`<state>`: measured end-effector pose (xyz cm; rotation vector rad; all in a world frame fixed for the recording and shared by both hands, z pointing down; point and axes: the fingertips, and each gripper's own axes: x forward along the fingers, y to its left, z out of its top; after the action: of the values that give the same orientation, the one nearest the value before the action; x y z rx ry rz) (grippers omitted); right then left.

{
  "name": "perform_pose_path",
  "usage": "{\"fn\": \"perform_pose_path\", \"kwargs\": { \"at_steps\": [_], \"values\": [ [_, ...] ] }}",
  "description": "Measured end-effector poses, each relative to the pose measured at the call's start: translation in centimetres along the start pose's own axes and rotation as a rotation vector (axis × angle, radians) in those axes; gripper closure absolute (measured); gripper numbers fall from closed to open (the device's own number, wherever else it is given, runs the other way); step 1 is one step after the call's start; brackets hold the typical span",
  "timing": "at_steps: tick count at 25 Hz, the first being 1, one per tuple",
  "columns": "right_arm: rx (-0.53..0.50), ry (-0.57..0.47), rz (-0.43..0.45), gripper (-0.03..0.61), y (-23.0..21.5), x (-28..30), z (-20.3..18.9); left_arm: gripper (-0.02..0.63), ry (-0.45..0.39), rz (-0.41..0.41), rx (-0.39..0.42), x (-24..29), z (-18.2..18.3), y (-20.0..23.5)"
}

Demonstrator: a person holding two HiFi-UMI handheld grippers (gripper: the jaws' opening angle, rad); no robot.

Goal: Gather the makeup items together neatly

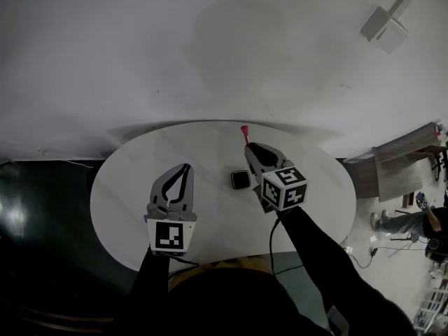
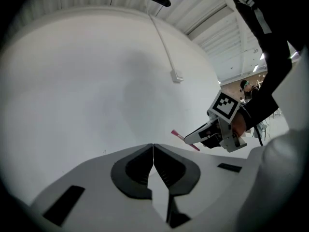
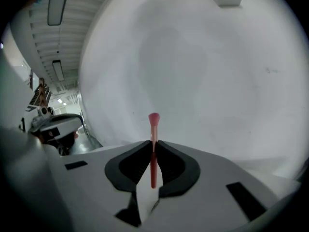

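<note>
A slim pink makeup brush stands upright between the jaws of my right gripper, which is shut on its handle. In the head view that right gripper is raised over the white round table, with the brush sticking out past its tips. A small black square compact lies on the table just left of the right gripper. My left gripper hovers at the table's left, jaws pressed together with nothing between them. The left gripper view shows its shut tips and, beyond, the right gripper with the brush.
A plain white wall rises behind the table, with a small white box mounted on it at the upper right. Wooden furniture and a person are off to the right on the floor. The dark floor lies left of the table.
</note>
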<state>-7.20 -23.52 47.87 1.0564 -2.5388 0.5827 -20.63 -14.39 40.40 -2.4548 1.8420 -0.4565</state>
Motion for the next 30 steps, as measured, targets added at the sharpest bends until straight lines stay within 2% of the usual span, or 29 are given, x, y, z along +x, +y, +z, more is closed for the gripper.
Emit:
{"fn": "perform_pose_path", "kwargs": {
  "at_steps": [5,8,13,21,30],
  "values": [
    [0.137,-0.063,-0.044,0.515,2.5,-2.6,-0.5,0.597,-0.017,-0.015,-0.034,0.3,0.6,0.0],
    [0.148,-0.056,-0.067,0.515,3.3,-3.3,-1.7,0.597,-0.01,-0.045,-0.03,0.2,-0.1,-0.3],
    [0.146,-0.033,-0.068,0.515,4.0,-2.2,-2.7,0.597,-0.011,-0.047,-0.06,0.3,-0.6,-0.2],
    [0.185,0.084,-0.031,0.515,7.6,2.0,-8.5,0.597,-0.023,-0.047,-0.081,-0.3,-1.6,0.0],
    [0.215,0.244,-0.066,0.516,9.1,5.6,-15.7,0.597,0.0,-0.051,-0.1,-1.1,-2.9,0.1]
  ]
}}
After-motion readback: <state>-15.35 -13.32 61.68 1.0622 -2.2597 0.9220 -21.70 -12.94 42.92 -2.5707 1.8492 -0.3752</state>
